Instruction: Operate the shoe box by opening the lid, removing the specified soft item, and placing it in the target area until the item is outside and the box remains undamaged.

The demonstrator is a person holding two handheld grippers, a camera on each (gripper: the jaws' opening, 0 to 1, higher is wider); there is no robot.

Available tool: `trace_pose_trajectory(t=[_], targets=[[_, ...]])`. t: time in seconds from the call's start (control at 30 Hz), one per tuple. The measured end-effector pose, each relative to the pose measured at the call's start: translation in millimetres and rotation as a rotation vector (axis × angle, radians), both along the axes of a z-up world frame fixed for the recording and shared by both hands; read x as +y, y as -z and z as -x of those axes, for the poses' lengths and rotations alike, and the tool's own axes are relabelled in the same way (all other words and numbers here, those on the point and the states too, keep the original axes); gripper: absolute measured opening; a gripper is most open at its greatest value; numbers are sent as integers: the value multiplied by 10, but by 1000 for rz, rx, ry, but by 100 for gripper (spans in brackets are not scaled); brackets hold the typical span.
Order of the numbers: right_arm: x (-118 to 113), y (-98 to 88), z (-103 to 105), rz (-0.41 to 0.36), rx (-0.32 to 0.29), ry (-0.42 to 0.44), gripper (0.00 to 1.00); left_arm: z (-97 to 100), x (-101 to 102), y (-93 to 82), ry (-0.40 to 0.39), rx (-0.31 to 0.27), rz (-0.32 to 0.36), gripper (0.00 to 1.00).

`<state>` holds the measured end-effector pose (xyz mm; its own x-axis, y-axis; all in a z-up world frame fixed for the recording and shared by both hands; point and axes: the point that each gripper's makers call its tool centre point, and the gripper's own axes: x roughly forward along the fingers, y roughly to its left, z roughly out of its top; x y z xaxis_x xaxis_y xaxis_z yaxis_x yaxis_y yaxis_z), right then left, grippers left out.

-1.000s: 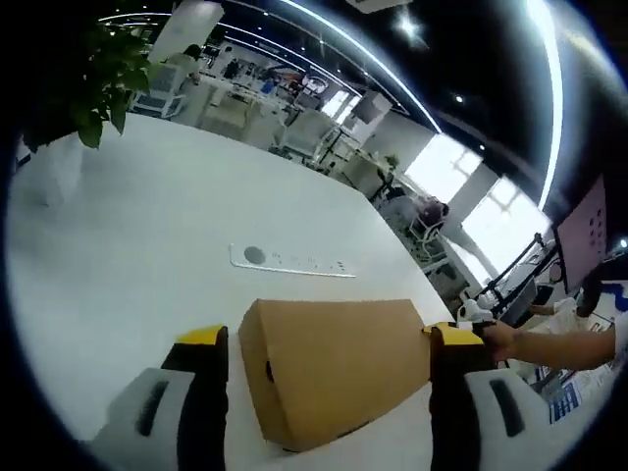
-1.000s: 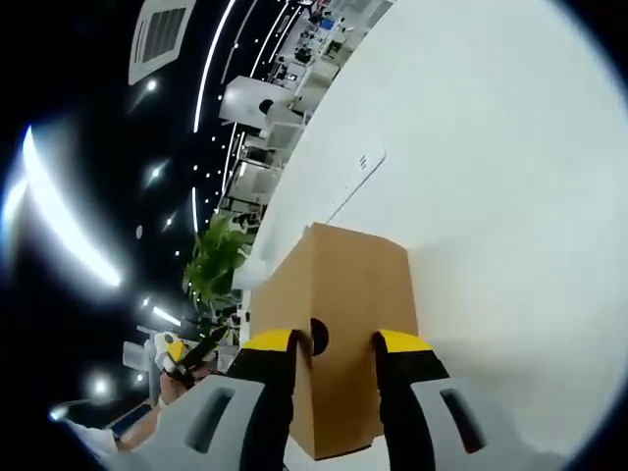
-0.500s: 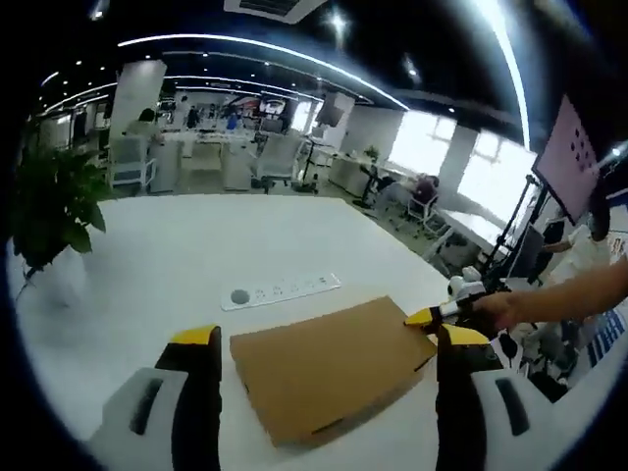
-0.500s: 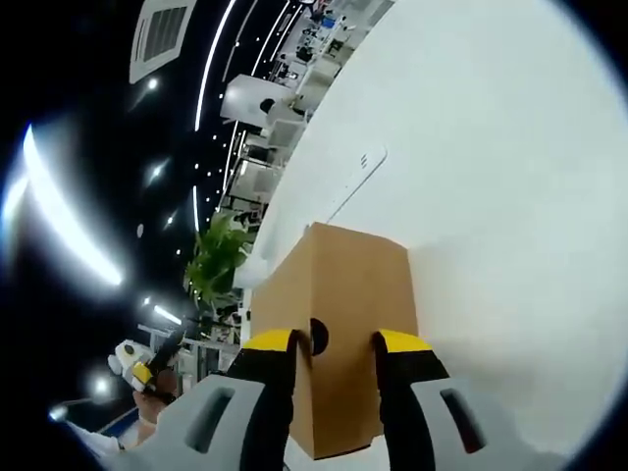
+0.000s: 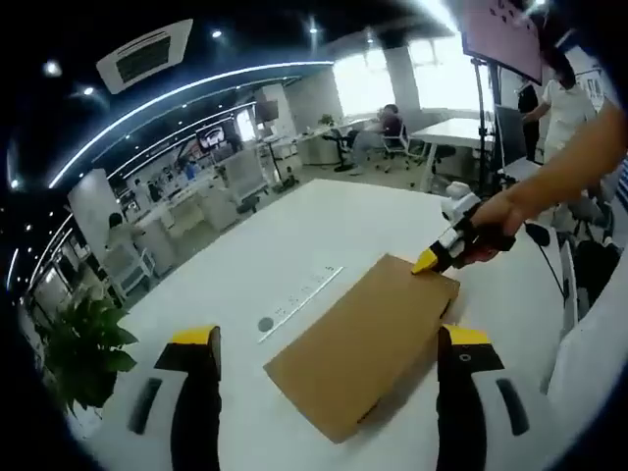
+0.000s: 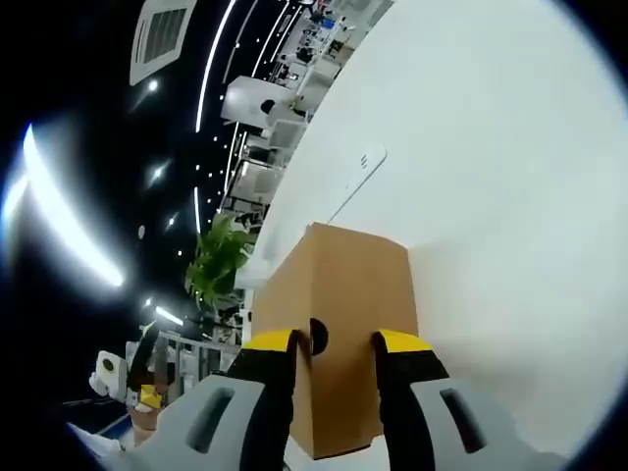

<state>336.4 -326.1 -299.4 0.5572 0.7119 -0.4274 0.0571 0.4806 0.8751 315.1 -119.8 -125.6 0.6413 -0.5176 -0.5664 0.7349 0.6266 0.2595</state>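
Right hand-held gripper (image 6: 334,343) pinches the shoe box (image 6: 343,324) end, lower centre; left hand-held gripper (image 5: 329,339) spread wide above the desk (image 5: 324,226).

Bright, even illumination from ceiling light strips (image 5: 196,88) and windows (image 5: 432,69), which blow out to white glare, leaves the white table (image 6: 491,177) nearly shadowless, while fisheye distortion bends the strips into arcs and smears detail toward the soft edges of both views.
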Motion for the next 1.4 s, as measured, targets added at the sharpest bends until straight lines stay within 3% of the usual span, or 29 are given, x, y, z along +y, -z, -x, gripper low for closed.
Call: trace_pose_trajectory(t=[0.2, 0.43, 0.47, 0.53, 0.7, 0.87, 1.4], targets=[[5, -8, 5, 2, -4, 0, 31, 116, -108, 124, 41, -8, -46, 92], [-4, 6, -6, 0, -6, 5, 31, 244, -207, 310, 116, -79, -177, 95], [-10, 16, -14, 2, -8, 4, 31, 217, -181, 326, 106, -121, -222, 99], [-11, 20, -18, 1, -7, 4, 31, 252, -172, 405, 121, -125, -279, 99], [0, 12, -6, 2, -9, 6, 31, 367, -246, 548, 152, -104, -274, 97], [-2, 13, -8, 0, -9, 9, 31, 424, -234, 667, 165, -110, -316, 93], [-1, 3, 1, -7, -12, 23, 31, 484, -108, 910, 164, -148, -407, 95]])
